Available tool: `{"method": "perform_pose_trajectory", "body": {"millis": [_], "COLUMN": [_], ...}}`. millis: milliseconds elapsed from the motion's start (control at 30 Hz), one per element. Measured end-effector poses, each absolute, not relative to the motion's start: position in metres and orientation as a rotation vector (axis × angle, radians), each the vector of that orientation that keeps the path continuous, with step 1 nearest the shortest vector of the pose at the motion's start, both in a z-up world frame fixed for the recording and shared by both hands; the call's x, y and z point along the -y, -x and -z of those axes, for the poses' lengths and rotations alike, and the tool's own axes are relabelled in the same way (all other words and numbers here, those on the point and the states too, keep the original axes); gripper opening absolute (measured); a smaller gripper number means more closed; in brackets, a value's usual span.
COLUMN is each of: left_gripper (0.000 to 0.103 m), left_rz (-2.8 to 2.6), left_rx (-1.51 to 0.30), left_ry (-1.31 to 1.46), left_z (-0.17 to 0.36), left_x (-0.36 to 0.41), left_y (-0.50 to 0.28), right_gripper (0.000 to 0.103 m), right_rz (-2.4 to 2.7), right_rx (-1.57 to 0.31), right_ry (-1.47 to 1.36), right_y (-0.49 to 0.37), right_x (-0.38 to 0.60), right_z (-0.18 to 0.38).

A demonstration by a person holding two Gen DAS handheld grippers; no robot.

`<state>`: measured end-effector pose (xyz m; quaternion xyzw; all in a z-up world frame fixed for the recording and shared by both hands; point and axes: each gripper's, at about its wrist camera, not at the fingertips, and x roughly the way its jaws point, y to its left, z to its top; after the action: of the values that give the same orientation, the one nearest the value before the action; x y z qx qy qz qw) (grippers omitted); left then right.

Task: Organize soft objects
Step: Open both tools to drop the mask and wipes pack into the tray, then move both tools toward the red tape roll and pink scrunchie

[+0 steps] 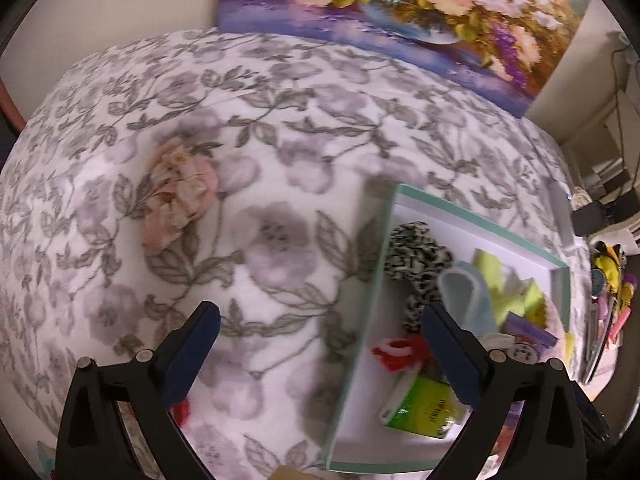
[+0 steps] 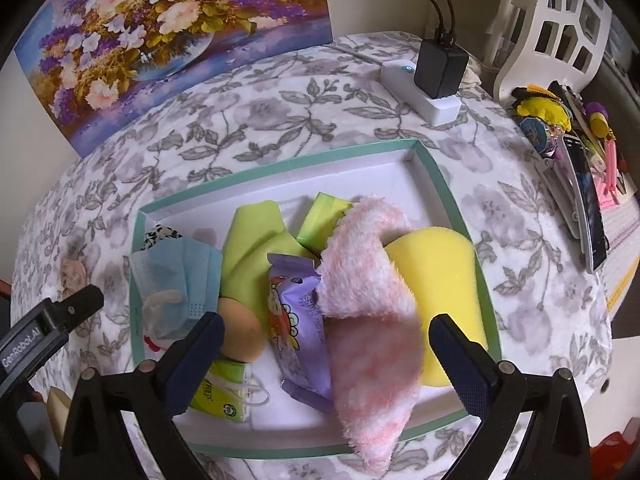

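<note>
Pink fluffy cloth (image 2: pixel 368 280) lies between spread fingers of right gripper (image 2: pixel 326 354), released, draped over tray rim (image 2: pixel 280 164), likely just dropped among gathered soft items. Left gripper (image 1: pixel 320 334) empty, parted, aimed toward pink scrunchie (image 1: pixel 180 192) ahead-left on bedspread (image 1: pixel 280 120), judged next pick.

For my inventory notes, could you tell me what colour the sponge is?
The sponge is yellow, clearest in the right wrist view.

Pink fluffy cloth (image 2: pixel 368 288), yellow sponge (image 2: pixel 436 280)
</note>
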<state>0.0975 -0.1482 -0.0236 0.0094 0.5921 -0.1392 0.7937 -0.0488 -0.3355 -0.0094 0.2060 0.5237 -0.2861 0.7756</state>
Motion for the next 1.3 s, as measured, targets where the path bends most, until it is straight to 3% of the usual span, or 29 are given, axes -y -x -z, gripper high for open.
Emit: {"method": "perform_pose_trajectory", "body": {"millis": [867, 1300], "left_gripper": [0.1, 0.1], "left_rz": [0.159, 0.08], "left_rx": [-1.188, -1.288], "left_ry": [-0.036, 0.053], "left_z": [-0.025, 0.008], "left_x": [0.052, -0.009], "left_y": [-0.111, -0.117], "right_gripper": [0.103, 0.103], "right_rz": [0.499, 0.307], "right_rx": [-1.089, -1.162], "right_ry": [-0.367, -0.307], "right_y": [0.031, -0.015], "right_x": [0.279, 0.189], "right_z": [-0.023, -0.004]}}
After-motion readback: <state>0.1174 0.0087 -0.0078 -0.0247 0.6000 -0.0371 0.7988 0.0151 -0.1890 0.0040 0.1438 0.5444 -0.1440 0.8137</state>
